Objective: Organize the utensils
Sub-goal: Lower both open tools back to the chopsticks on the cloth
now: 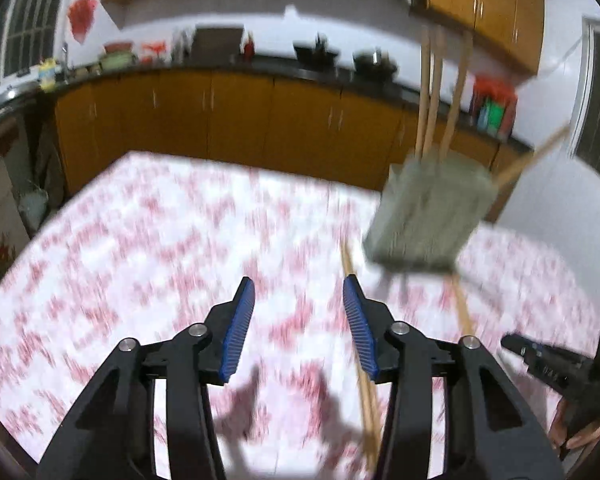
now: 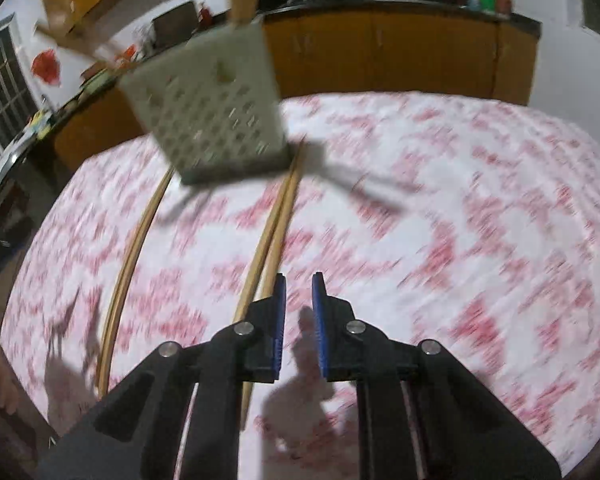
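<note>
Kitchen: orange cabinets (image 1: 236, 120) are seen behind a table under a red-and-white patterned cloth (image 1: 140, 240) (both views are blurred)
Holder: a pale perforated caddy (image 2: 212, 120) is stood on the cloth; chopsticks (image 1: 430, 92) are held upright in it
Loose chopsticks: one pair (image 2: 268, 240) is laid from the caddy's foot to beside the right claw; another pair (image 2: 128, 272) is laid further left
Left gripper (image 1: 299, 284): jaws are parted; nothing is gripped
Right gripper (image 2: 299, 280): jaws are narrowed to a slim gap; nothing is gripped
</note>
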Tool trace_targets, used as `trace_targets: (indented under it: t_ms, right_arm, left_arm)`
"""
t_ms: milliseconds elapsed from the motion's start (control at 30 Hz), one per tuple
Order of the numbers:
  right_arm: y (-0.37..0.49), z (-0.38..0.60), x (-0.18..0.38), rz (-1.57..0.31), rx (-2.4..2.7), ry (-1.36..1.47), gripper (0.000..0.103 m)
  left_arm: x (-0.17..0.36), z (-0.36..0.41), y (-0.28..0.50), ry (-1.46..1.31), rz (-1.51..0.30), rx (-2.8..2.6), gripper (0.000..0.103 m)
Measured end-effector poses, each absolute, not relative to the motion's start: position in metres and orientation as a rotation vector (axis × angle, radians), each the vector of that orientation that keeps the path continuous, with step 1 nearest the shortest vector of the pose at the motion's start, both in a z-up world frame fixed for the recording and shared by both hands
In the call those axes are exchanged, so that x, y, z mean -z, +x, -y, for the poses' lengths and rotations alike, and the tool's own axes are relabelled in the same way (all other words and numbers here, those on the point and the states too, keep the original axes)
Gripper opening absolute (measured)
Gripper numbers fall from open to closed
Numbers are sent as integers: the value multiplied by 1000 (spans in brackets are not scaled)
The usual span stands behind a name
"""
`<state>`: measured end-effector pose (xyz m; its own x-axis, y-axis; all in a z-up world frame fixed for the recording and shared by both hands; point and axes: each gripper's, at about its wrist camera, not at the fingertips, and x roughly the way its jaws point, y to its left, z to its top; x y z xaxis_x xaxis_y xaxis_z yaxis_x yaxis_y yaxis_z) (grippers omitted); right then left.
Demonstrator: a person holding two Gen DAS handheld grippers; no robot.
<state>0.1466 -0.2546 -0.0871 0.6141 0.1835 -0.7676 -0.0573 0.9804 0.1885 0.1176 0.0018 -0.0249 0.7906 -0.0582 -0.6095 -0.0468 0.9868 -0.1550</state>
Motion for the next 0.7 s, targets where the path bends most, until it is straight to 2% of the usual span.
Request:
trace_targets:
  t_ms: [333, 400, 700]
  right_arm:
    - [146, 229, 99, -939, -181, 109, 15]
    - [145, 228, 100, -931, -167, 87, 10]
    - [152, 260, 100, -923, -63, 134, 8]
  left_arm:
    - [65, 27, 112, -117, -778, 87, 40]
    - [69, 31, 113, -108, -794, 101, 38]
    - [82, 45, 114, -96, -853, 164, 25]
